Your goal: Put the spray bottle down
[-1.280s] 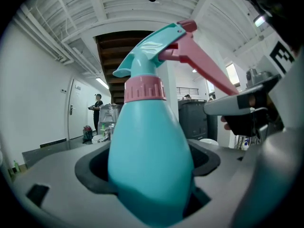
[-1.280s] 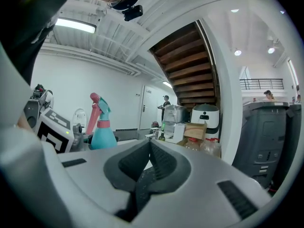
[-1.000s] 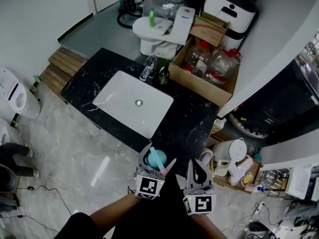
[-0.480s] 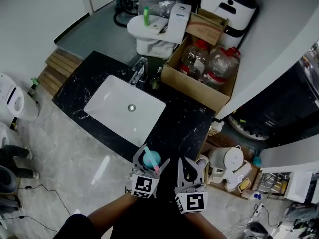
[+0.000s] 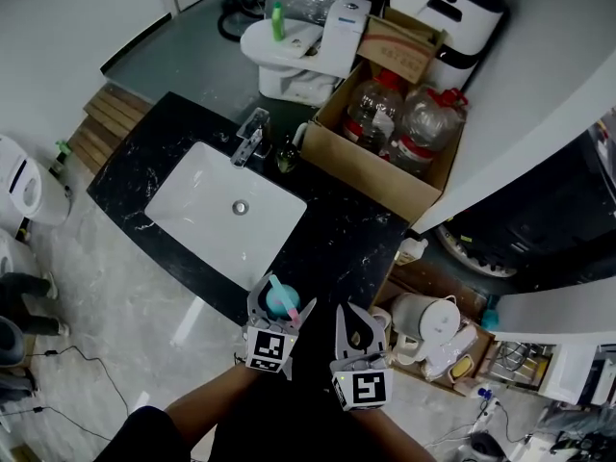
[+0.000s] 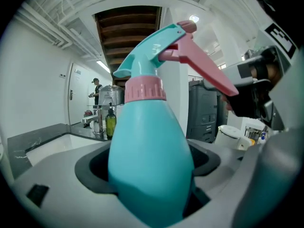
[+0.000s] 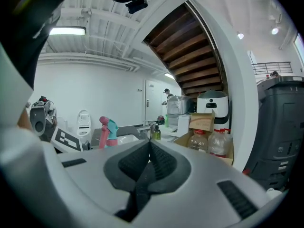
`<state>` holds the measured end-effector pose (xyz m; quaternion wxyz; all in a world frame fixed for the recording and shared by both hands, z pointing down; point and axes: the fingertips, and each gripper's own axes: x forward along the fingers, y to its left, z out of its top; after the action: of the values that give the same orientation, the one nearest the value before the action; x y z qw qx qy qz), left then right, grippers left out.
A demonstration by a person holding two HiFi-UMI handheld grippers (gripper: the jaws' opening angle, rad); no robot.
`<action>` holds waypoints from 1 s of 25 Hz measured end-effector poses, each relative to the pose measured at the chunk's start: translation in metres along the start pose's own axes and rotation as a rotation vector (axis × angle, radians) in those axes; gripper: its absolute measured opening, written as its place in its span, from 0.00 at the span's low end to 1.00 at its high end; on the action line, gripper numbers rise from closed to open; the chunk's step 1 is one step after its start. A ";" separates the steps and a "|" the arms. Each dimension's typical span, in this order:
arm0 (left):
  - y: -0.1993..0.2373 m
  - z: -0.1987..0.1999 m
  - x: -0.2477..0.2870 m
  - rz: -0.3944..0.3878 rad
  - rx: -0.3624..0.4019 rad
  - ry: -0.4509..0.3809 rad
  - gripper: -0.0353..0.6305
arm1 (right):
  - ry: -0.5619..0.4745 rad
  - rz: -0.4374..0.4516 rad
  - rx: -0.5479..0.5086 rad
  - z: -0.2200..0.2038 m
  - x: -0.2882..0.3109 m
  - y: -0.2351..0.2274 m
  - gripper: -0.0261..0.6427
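Spray bottle (image 6: 151, 165): teal plastic, pear-shaped, pink trigger, clamped in my left gripper (image 5: 280, 306) | right gripper (image 7: 148, 145): ribbed pads pressed together, empty | cardboard box (image 5: 375, 169): two clear jugs (image 5: 426, 128)

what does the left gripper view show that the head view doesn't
Only the left gripper view: the fingers pressed against the teal body of the spray bottle, with its pink collar and trigger up close. Only the head view: the cardboard box holding water jugs, and the toilet beyond the counter. Both: the bottle held in the left gripper, the faucet and the green soap bottle beside it.
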<state>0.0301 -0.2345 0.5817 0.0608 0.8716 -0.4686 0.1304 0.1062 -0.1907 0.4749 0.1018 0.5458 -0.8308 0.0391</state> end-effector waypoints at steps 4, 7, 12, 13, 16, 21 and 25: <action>0.008 -0.011 0.018 0.035 0.000 0.024 0.71 | 0.018 0.013 0.003 -0.008 0.007 -0.015 0.06; 0.011 -0.018 0.030 0.052 -0.008 0.036 0.71 | 0.030 0.022 0.006 -0.014 0.012 -0.025 0.06; 0.016 -0.026 0.044 0.078 -0.024 0.046 0.71 | 0.030 0.060 0.007 -0.018 0.023 -0.029 0.06; 0.017 -0.027 0.046 0.088 -0.021 0.048 0.71 | 0.029 0.067 0.010 -0.019 0.024 -0.030 0.06; 0.022 -0.029 0.052 0.124 -0.018 0.054 0.71 | 0.035 0.070 0.012 -0.022 0.025 -0.037 0.06; 0.023 -0.034 0.064 0.129 -0.024 0.065 0.71 | 0.060 0.035 0.014 -0.031 0.025 -0.059 0.06; 0.024 -0.034 0.067 0.134 -0.016 0.062 0.71 | 0.060 0.035 0.014 -0.032 0.025 -0.062 0.06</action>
<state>0.0396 -0.2938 0.6334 0.0734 0.8332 -0.5250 0.1572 0.1576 -0.2330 0.5085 0.1219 0.5305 -0.8365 0.0631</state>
